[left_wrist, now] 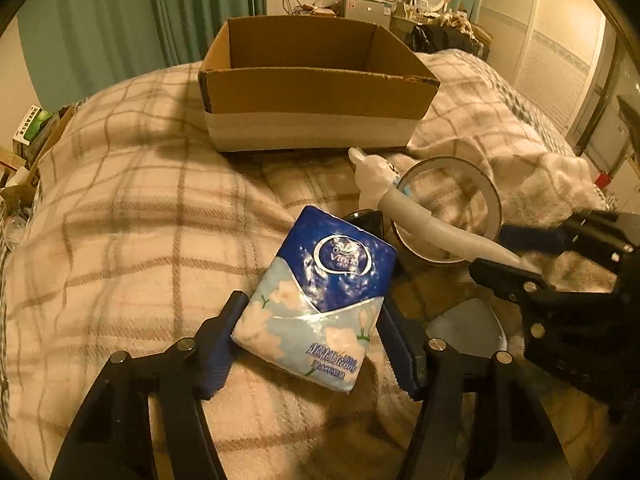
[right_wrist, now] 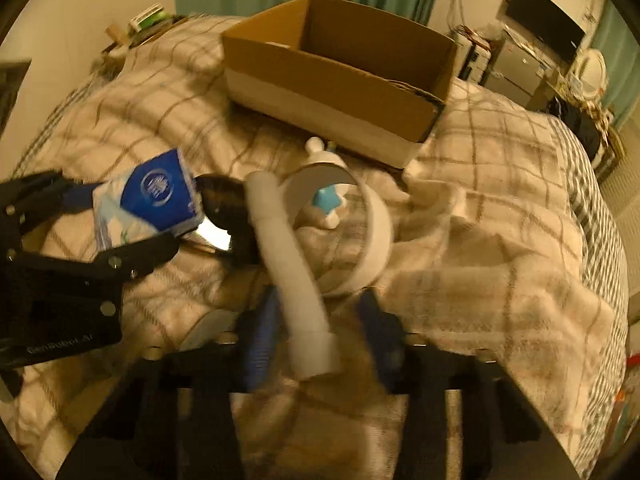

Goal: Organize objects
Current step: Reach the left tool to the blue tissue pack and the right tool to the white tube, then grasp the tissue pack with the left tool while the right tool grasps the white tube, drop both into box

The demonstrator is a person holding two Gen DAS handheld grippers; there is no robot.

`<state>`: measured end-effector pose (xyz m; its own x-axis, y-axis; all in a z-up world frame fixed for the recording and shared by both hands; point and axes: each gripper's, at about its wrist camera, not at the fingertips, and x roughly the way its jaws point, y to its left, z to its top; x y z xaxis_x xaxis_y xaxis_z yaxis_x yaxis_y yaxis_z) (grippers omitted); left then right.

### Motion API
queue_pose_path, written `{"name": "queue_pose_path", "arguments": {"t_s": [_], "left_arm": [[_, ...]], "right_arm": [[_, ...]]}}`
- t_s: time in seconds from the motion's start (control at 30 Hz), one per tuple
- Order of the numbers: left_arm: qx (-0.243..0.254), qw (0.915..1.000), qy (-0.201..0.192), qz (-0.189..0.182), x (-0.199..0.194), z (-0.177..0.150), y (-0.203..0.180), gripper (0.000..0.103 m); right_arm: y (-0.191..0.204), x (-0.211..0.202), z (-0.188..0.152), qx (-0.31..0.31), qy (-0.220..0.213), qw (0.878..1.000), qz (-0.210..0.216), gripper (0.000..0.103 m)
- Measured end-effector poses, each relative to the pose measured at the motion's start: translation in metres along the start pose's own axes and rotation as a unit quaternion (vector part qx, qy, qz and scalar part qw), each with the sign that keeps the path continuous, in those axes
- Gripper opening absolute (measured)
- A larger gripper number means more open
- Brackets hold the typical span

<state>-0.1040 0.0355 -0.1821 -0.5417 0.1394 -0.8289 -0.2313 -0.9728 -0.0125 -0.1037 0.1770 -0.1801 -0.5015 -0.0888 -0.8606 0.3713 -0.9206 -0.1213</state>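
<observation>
Between the left gripper's (left_wrist: pixel 310 344) spread jaws, a blue tissue pack (left_wrist: pixel 320 296) is lying on the plaid blanket (left_wrist: pixel 120 240), neither pad clearly pressing it. Beside it, the right gripper (right_wrist: pixel 316 332) is straddling a white corrugated tube (right_wrist: pixel 288 268), jaws apart, the tube crossing a tape roll (right_wrist: pixel 376 236). Beyond, a cardboard box (left_wrist: pixel 316 92) is sitting open, its floor hidden.
</observation>
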Motion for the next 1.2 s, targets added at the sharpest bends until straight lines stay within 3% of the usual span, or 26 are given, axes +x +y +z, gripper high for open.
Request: {"name": "queue_pose_path", "arguments": {"t_s": [0.1,0.33,0.43,0.67,0.97,1.1,1.2], "left_arm": [[-0.003,1.0000,-0.008,-0.003,-0.009,-0.002,-0.002,0.065],[-0.015,0.9995,-0.025,0.006,-0.033,-0.005,0.000,0.064],[-0.024,0.9994,-0.023,0.000,-0.042,-0.006,0.002,0.064],[-0.027,0.9983,-0.052,-0.001,-0.076,0.004,0.003,0.064],[-0.028,0.9908,-0.132,-0.002,-0.133,0.077,0.012,0.064],[-0.044,0.9880,-0.135,-0.061,-0.147,0.125,0.026,0.064],[-0.033,0.9872,-0.145,-0.057,-0.153,0.165,0.033,0.064]], "right_arm": [[0.010,-0.005,-0.003,-0.017,-0.005,1.000,-0.018,0.016],[0.017,-0.032,-0.007,-0.021,-0.024,0.999,-0.010,0.015],[0.013,-0.047,-0.009,-0.005,-0.029,0.999,0.015,0.015],[0.019,-0.097,0.000,-0.012,-0.076,0.997,0.021,0.015],[0.003,-0.169,0.050,-0.021,-0.163,0.986,-0.003,0.015],[-0.013,-0.189,0.091,-0.028,-0.192,0.981,0.002,0.015],[-0.026,-0.197,0.126,-0.029,-0.207,0.978,-0.006,0.015]]}}
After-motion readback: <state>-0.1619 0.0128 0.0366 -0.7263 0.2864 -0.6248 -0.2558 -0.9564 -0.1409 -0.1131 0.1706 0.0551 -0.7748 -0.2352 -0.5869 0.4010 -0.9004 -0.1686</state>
